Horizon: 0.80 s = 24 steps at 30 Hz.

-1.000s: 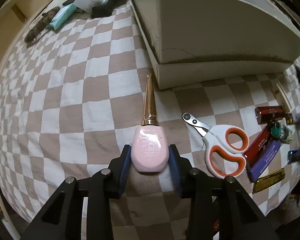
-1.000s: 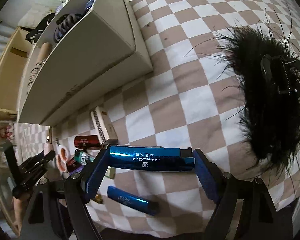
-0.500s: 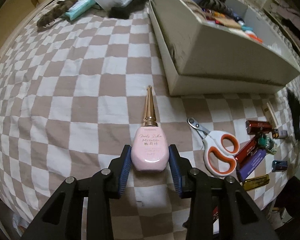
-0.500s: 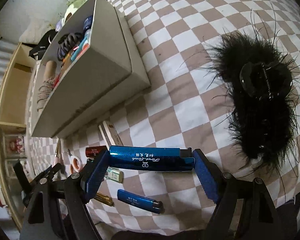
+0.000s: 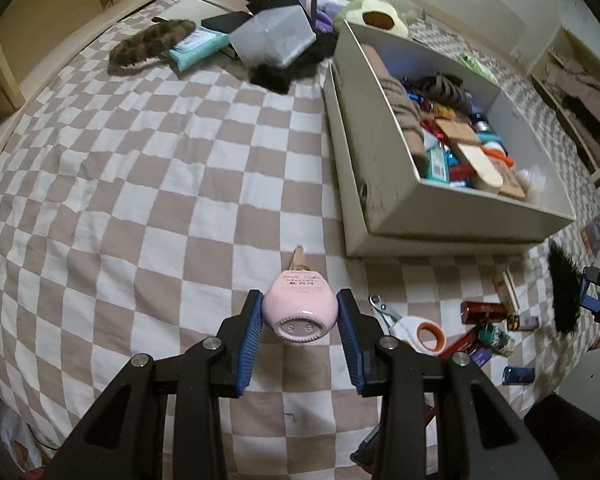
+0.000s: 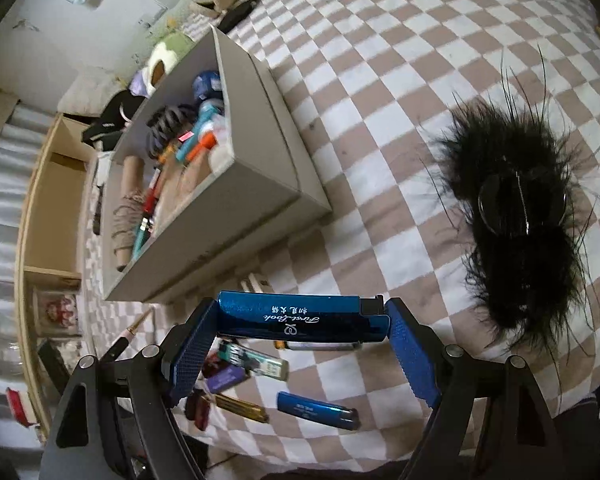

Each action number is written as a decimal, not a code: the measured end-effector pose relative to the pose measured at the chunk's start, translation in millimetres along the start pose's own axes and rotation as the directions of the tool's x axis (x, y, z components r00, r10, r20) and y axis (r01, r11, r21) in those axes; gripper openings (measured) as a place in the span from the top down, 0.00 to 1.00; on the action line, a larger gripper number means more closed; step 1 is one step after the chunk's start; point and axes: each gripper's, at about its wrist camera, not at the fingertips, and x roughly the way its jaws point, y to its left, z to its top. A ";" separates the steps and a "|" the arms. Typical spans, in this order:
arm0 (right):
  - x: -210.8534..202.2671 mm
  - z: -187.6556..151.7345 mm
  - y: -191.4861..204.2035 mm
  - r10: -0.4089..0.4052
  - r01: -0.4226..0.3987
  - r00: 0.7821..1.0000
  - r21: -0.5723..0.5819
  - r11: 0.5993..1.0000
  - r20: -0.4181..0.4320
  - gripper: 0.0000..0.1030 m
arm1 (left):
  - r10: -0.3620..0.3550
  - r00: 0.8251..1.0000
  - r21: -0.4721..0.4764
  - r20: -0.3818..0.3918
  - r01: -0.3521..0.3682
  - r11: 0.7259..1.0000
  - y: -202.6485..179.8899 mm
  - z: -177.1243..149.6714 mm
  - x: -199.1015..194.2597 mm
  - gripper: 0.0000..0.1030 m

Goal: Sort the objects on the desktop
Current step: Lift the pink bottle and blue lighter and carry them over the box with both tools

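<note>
Two tools are loaded, each pinching one item above a brown-and-white checked cloth. In the left wrist view the left tool grips a pink nail polish bottle by its sides at lower centre of the frame, base toward the camera and gold cap pointing away; the script on its label is too small to read. In the right wrist view the right tool clamps a glossy blue lighter endwise between its blue pads, crosswise at lower centre; its white lettering appears upside down, a cursive brand that seems to read "First Look" beside a few Chinese characters I cannot make out.

A grey open box fills the upper right of the left view, crammed with hair ties, tubes and other small items. Below it, at lower right, lie orange-handled clippers, a red lighter and further lighters. In the right view a smaller blue lighter lies at the bottom centre, its print unreadable, with a green-and-white lighter and a purple one just left of it. A black furry hair claw lies on the cloth at right.
</note>
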 end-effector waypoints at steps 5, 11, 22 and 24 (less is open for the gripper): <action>-11.4 5.7 7.7 0.039 -0.039 0.999 0.007 0.999 0.034 0.19 | 0.002 1.000 -0.025 0.021 -0.002 1.000 6.0 5.5 -7.1 0.64; -20.8 11.5 12.2 0.070 -0.071 0.995 0.013 0.997 0.064 0.19 | 0.000 0.998 -0.034 0.065 0.002 0.999 6.1 13.3 -21.9 0.64; -34.1 20.7 28.8 0.119 -0.119 0.987 -0.001 0.993 0.104 0.19 | -0.012 0.989 -0.051 0.146 0.020 0.999 -0.9 31.7 -48.2 0.64; -36.8 23.6 34.3 0.128 -0.127 0.985 -0.012 0.992 0.116 0.19 | -0.014 0.986 -0.054 0.163 0.023 0.998 -2.3 35.7 -53.6 0.64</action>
